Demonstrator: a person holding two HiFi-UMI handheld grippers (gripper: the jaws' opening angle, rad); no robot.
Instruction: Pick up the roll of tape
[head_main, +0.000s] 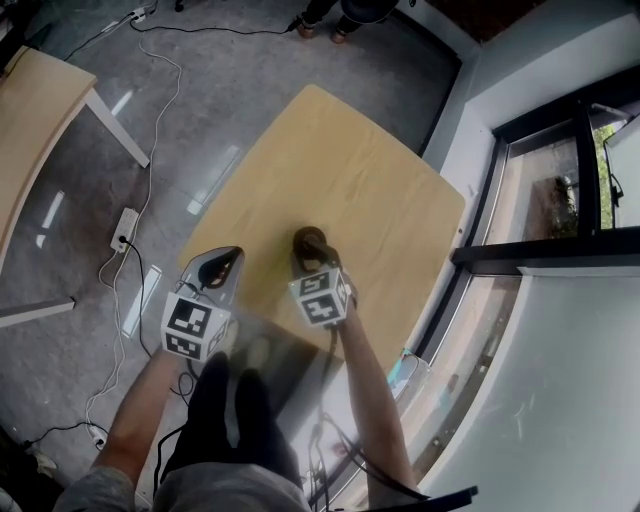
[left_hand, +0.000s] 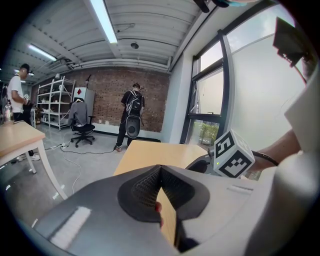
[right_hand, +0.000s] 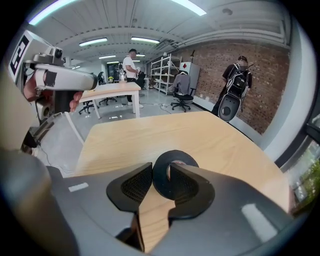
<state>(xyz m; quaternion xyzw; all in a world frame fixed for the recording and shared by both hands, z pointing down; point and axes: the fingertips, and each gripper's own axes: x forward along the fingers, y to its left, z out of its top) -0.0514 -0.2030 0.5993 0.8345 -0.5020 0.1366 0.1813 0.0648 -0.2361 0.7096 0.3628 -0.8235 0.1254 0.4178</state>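
Right gripper (right_hand: 159, 172) pinches the roll of tape (right_hand: 176, 154) by its near wall, one jaw inside the hole, perhaps barely off the table (right_hand: 150, 132). Left gripper (left_hand: 159, 170) hangs pressed together at the table's near-left edge

Tabletop (head_main: 350, 160) open round tape roll (head_main: 309, 240); left gripper (head_main: 228, 262) hangs beside; window frame (head_main: 520, 256) right

You worked at a light wooden bench (head_main: 380, 190) on a glossy grey floor (head_main: 230, 90) strewn with cables (head_main: 160, 110). A brick wall (left_hand: 107, 95) closed the far end, dark-framed windows (left_hand: 210, 100) ran beside the bench, and strip lights (left_hand: 105, 20) lined the ribbed ceiling (left_hand: 150, 30).
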